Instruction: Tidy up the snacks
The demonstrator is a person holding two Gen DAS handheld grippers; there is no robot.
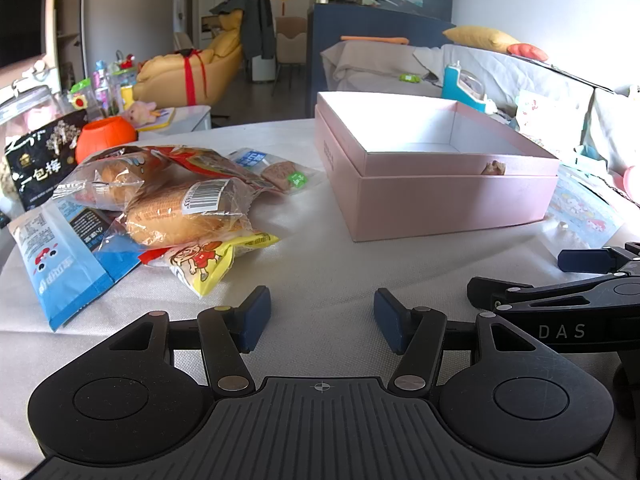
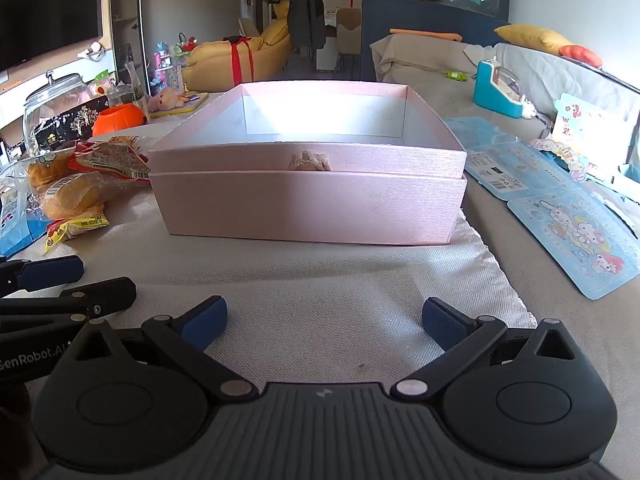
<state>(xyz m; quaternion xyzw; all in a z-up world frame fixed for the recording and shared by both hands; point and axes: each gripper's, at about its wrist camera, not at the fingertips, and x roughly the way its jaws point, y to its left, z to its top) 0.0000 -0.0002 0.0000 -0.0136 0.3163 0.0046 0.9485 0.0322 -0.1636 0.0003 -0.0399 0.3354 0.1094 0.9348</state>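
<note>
A pile of snack packs point(image 1: 168, 204) lies on the white cloth to the left: wrapped buns point(image 1: 180, 216), a yellow cartoon pack point(image 1: 208, 260), a blue pack point(image 1: 60, 264) and a biscuit pack point(image 1: 280, 174). An open pink box point(image 1: 432, 184) stands to the right of the pile, its inside bare. My left gripper point(image 1: 322, 320) hangs open over the cloth, just short of the yellow pack, nothing between its fingers. My right gripper point(image 2: 324, 322) stands wide open in front of the pink box point(image 2: 308, 184), holding nothing. The snack pile point(image 2: 76, 188) shows at the right wrist view's left edge.
A black plum bag point(image 1: 40, 168), an orange pumpkin pot point(image 1: 105, 134) and a glass jar point(image 2: 56, 108) stand behind the snacks. Blue cartoon cards point(image 2: 568, 232) and a teal toy point(image 2: 498, 88) lie right of the box. The right gripper's fingers point(image 1: 592, 260) reach in beside my left one.
</note>
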